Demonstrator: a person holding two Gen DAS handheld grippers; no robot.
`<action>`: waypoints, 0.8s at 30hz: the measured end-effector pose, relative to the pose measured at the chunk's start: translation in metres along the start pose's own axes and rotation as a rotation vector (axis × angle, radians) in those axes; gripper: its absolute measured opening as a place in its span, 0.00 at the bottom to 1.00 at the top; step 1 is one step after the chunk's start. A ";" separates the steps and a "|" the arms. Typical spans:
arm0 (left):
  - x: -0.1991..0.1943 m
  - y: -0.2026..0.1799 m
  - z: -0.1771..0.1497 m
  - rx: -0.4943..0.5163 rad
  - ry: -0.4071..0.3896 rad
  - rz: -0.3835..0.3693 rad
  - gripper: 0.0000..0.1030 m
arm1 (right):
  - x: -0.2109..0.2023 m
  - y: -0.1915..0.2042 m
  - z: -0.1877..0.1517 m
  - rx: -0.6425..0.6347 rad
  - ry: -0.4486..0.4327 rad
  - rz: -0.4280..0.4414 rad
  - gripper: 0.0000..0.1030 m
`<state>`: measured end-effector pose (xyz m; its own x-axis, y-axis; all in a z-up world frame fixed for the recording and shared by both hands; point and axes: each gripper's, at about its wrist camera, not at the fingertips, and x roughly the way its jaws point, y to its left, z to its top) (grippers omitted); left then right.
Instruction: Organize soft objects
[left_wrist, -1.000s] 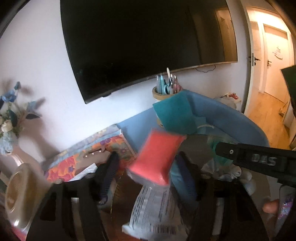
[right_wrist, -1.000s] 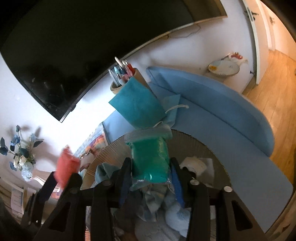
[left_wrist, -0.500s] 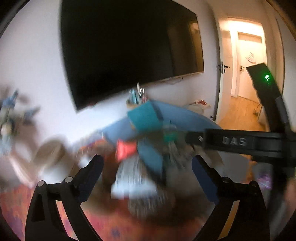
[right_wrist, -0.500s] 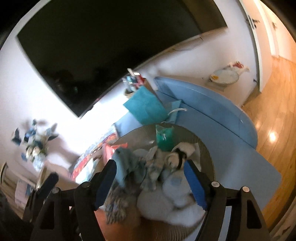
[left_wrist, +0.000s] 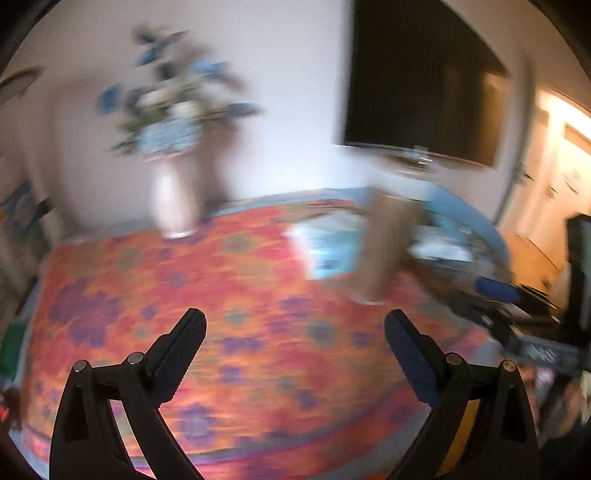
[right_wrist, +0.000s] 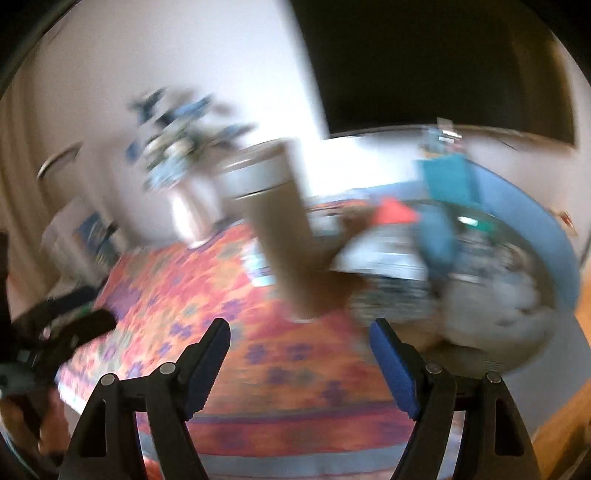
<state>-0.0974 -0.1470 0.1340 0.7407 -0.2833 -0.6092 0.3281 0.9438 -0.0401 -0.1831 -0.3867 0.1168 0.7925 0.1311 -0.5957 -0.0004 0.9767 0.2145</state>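
Both views are motion-blurred. My left gripper (left_wrist: 294, 323) is open and empty over an orange floral cloth (left_wrist: 229, 280). My right gripper (right_wrist: 299, 328) also has nothing between its fingers, and its jaws are opening. A round basket (right_wrist: 480, 360) stands to its right, heaped with soft things: a red pouch (right_wrist: 395, 213), a blue cloth (right_wrist: 439, 236) and a white plush (right_wrist: 513, 302). In the left wrist view the basket (left_wrist: 461, 254) lies far right, with the other gripper (left_wrist: 498, 291) in front of it.
A tall brown cylinder (right_wrist: 284, 229) stands on the cloth just ahead of the right gripper. Behind it are a light blue packet (left_wrist: 328, 251) and a vase of blue flowers (left_wrist: 173, 199). A teal bag (right_wrist: 448, 177) and a dark screen (right_wrist: 443, 62) are at the back.
The left gripper let go of the red pouch and the right one of the green pouch at the basket. Both opened and swung left, away from the basket and over the orange cloth.
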 end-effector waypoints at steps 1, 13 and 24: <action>0.002 0.017 -0.001 -0.025 -0.005 0.042 0.94 | 0.007 0.018 0.002 -0.029 0.012 0.022 0.74; 0.041 0.147 -0.025 -0.141 -0.065 0.378 0.94 | 0.148 0.177 0.037 -0.111 0.115 0.025 0.82; 0.075 0.175 -0.048 -0.227 -0.032 0.328 0.97 | 0.193 0.185 0.008 -0.077 0.030 -0.059 0.84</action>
<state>-0.0125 0.0050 0.0431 0.8034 0.0378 -0.5943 -0.0645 0.9976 -0.0237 -0.0250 -0.1817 0.0478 0.7739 0.0766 -0.6286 -0.0017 0.9929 0.1189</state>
